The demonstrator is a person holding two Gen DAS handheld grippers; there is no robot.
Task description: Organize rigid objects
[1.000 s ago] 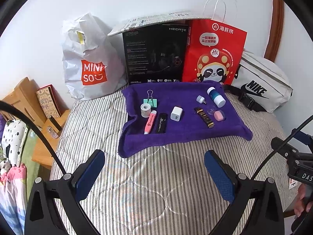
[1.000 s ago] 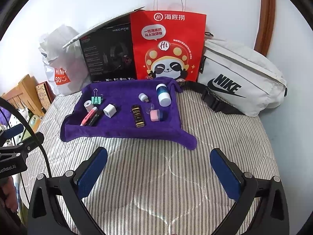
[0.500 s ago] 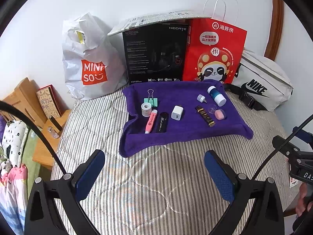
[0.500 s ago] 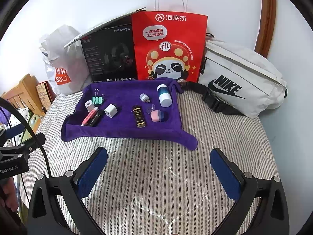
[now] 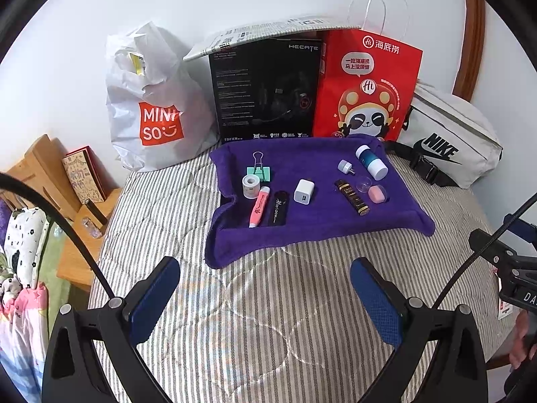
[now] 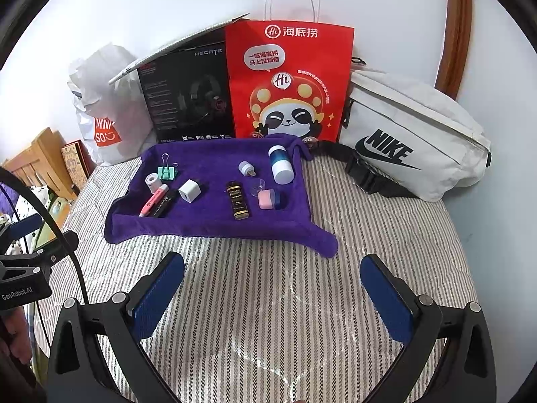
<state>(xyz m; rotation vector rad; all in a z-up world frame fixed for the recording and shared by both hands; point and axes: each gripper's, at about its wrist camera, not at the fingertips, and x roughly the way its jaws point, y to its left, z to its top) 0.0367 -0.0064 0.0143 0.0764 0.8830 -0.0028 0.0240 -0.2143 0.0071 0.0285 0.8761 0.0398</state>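
1. both tongs hang low over the striped bed, well short of the purple towel. the left tongs are spread wide with nothing between the blue pads; the right tongs are spread just as wide and also carry nothing.

2. the small rigid things all lie on the towel, in two loose groups. on the left side: a green binder clip, a roll of tape just beside it, a pink highlighter touching a flat black case, and a white charger cube a little apart.

3. on the right side: a dark slim box, a small white plug light, a white and teal bottle lying on its side, a clear little cup, and a pink and blue case.

4. behind the towel stand a white shopping bag, a black headset box, a red paper bag and a pale waist bag.

5. as for the step in hand, i'd judge this a pause between grasps. the spread fits a sorting about to go on, and just as well one that is already settled; no target container is plain to me.

6. any further pick would call for reaching forward over the towel's near edge and closing on one piece without nudging its neighbour, hardest where highlighter and case touch.
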